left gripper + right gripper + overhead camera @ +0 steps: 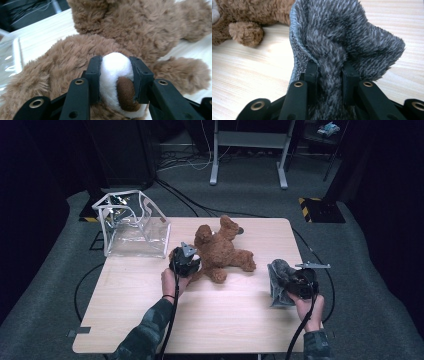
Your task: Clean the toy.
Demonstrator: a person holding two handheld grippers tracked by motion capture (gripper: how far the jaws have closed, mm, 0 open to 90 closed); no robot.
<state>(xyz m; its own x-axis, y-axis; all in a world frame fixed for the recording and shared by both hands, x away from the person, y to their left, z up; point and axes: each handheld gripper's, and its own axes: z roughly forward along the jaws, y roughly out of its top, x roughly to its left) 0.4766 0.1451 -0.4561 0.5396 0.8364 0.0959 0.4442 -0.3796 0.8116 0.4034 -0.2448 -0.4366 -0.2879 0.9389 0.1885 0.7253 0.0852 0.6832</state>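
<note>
Brown fur dominates the left gripper view, where the left gripper (116, 75) has its two black jaws pressed against a white foot pad with a brown patch on the teddy bear (82, 52), clamped on it from both sides. From the high view the same left gripper (184, 260) sits at the bear's near-left limb, and the teddy bear (222, 251) lies sprawled near the middle of the table (235, 320), closer to its far edge. That grip itself is too small to make out from above. Grey fuzzy cloth (347, 42) rises between the jaws of the right gripper (329, 72) in the right gripper view, bunched and pinched tight between them, with a bear limb lying on the wood at the upper left. Seen from above, the right gripper (300, 282) holds the grey cloth (279, 279) near the table's right edge, well apart from the bear. A clear plastic bag on a white frame (132, 225) stands at the table's far-left corner, just beside the bear's side of the left gripper.
</note>
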